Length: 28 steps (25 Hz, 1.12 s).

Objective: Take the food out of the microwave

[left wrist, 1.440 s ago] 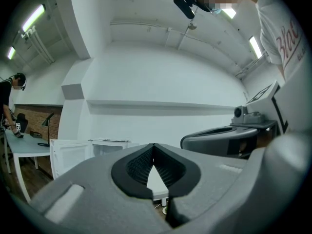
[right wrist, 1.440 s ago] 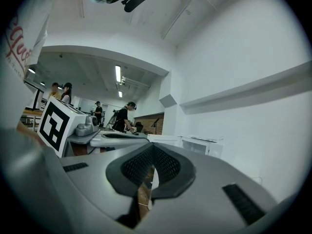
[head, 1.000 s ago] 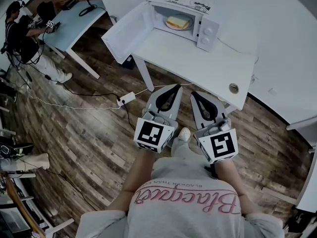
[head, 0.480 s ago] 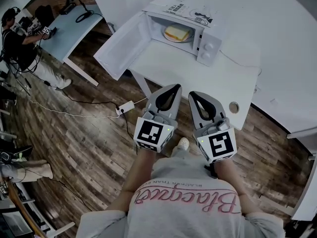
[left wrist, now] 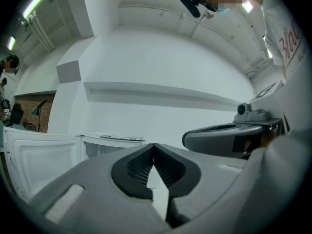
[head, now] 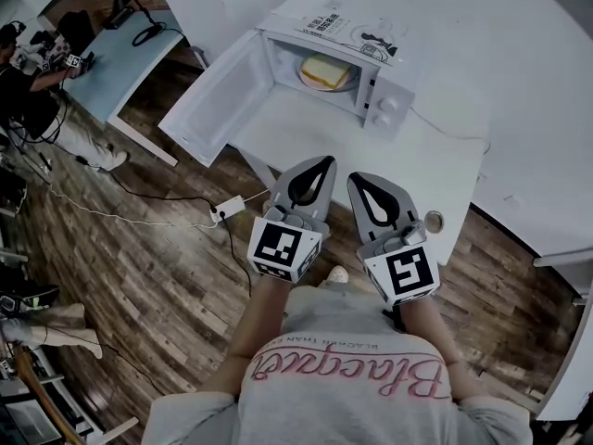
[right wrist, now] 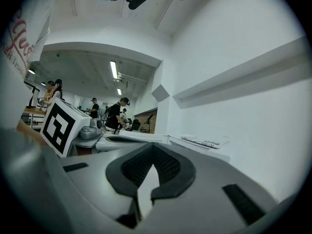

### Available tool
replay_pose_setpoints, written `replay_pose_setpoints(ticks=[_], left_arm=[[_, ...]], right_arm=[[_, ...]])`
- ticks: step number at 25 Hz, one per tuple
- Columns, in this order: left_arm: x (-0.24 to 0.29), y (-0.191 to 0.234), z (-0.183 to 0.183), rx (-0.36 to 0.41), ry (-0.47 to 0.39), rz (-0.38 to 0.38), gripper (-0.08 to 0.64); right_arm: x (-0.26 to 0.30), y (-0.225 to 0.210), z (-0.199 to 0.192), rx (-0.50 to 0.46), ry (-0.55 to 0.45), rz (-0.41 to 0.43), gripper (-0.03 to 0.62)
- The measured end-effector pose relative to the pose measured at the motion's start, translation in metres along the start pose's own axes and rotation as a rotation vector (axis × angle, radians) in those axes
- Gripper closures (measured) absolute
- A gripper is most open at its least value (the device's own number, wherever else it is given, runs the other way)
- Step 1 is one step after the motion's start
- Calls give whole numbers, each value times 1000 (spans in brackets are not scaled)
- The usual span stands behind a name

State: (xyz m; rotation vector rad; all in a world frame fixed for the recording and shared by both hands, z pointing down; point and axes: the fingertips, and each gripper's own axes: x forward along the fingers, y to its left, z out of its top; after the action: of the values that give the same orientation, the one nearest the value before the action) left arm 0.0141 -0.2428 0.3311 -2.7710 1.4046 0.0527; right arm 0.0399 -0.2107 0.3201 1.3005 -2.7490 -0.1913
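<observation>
A white microwave (head: 375,82) stands on a white table (head: 417,170) with its door (head: 208,100) swung open to the left. Inside it, a yellow sandwich (head: 326,70) lies on a plate. Both grippers are held side by side, level, over the table's near edge and pointing at the microwave. My left gripper (head: 326,161) is shut and empty, its tips meeting in the left gripper view (left wrist: 154,145). My right gripper (head: 357,178) is likewise shut with nothing in it (right wrist: 152,145). Both are well short of the oven's opening.
Printed sheets (head: 347,31) lie on top of the microwave. A small round object (head: 434,219) sits near the table's front right corner. A power strip (head: 227,209) and cables lie on the wooden floor at left. A blue table (head: 111,58) and a person (head: 37,91) are further left.
Both grippers have moved forward together from above the floor to the table's near edge. The microwave and table now appear closer. The jaws stayed shut.
</observation>
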Motion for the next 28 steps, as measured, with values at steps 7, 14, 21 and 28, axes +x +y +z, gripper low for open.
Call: replay_pose_setpoints(ticks=[7,14,21,28], left_arm=[[22,17,-7,-16,9,24,555],[39,35,-17,-66,15,23,555],[72,63,-29,-146,36,6,416],[103,106,-51,-208,69,10,288]], right_arm=[[18,-18,-6,-7,7,14,583],[40,-29,-10,-6,9,31,582],[69,-50,-18,12,39,9,583],[108,-73,-27,30,45,-25,583]])
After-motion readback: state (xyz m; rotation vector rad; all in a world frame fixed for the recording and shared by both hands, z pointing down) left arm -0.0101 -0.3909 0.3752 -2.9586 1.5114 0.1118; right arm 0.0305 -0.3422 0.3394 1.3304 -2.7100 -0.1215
